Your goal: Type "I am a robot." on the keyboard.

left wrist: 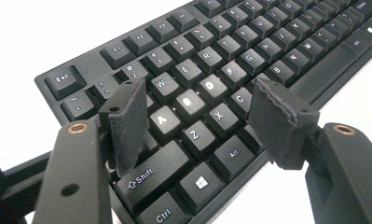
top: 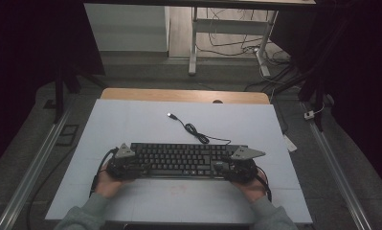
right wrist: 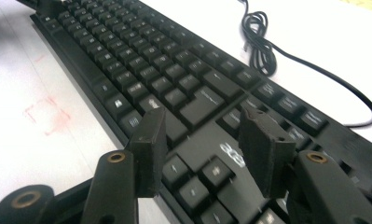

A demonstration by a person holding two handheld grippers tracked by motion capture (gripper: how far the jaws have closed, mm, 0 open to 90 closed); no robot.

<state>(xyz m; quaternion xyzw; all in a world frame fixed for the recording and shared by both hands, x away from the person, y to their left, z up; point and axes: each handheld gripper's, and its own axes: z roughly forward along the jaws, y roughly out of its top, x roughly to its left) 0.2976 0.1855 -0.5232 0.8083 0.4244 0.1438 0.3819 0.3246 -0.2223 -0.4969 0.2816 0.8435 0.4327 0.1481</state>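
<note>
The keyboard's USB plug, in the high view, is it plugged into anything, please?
No, the USB plug lies loose on the white table beyond the keyboard, at the end of its coiled cable.

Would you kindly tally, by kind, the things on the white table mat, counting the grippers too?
Keyboard: 1
Keyboard cable with USB plug: 1
Grippers: 2, the left gripper and the right gripper, both with jaws open
Total: 4
</note>
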